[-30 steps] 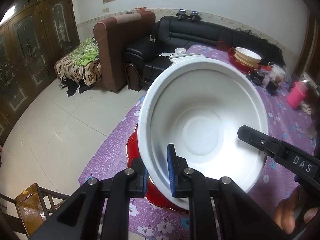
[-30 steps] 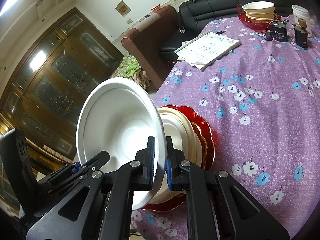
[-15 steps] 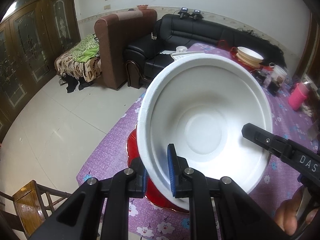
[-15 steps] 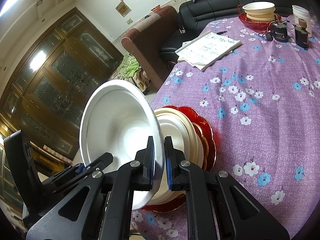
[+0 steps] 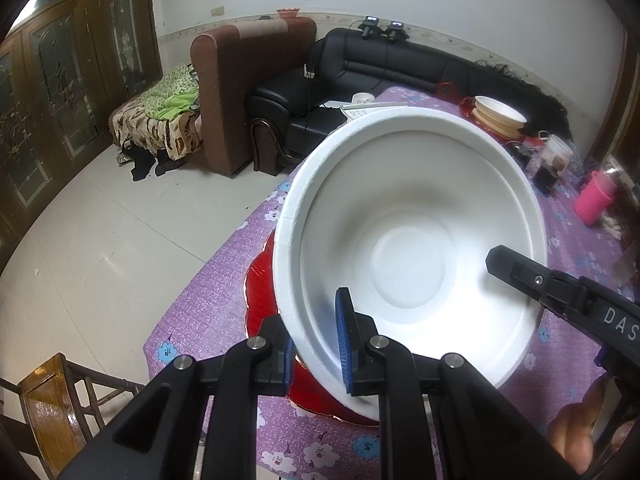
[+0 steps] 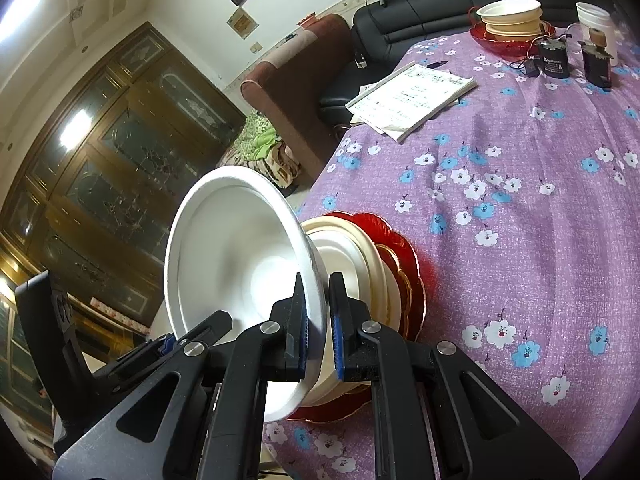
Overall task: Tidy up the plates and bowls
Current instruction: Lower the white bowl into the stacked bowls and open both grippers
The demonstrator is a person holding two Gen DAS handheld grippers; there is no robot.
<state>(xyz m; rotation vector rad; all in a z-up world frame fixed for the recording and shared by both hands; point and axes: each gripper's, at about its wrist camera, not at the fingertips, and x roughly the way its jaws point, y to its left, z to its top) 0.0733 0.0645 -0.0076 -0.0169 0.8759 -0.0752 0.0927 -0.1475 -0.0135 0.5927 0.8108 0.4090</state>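
- Left tongs (image 5: 316, 344): clenched on the rim of the white bowl (image 5: 416, 256), blue ribbed pad (image 5: 344, 344) inside the wall, the other pad outside, at the bowl's 7 o'clock in the left view.
- Right tongs (image 6: 318, 326): clenched on the same bowl's rim (image 6: 316, 312), one pad each side of the wall; in the left view they reach the rim from 4 o'clock.
- White bowl: foam-like, matte, thick rolled rim, deep sloping wall, flat round bottom. Tilted on edge, mouth facing the left camera.
- Bowl sits directly over a stack of plates (image 6: 360, 280) at the near-left corner of the bench (image 6: 520, 208); whether its base touches the stack can't be told.
- Stack: cream round plates with raised rims on top, a glossy red scalloped plate (image 6: 408, 264) with a gold edge below.
- Bench cover: purple cloth, fine woven texture, white and blue flower print.
- Far end of the bench, 1 o'clock in the right view: second stack of cream bowls (image 6: 512, 20) in a red glass dish (image 6: 504, 44).
- Open printed booklet (image 6: 416, 100) lies flat at 12 o'clock, well apart from both stacks.
- Small black boxes with wires (image 6: 552, 60) and a white cup (image 6: 596, 24) just beside the far stack.
- Pink ribbed cylinder (image 5: 596, 200) at 3 o'clock in the left view.
- A person's fingers (image 5: 572, 436) show at the lower right of the left view.
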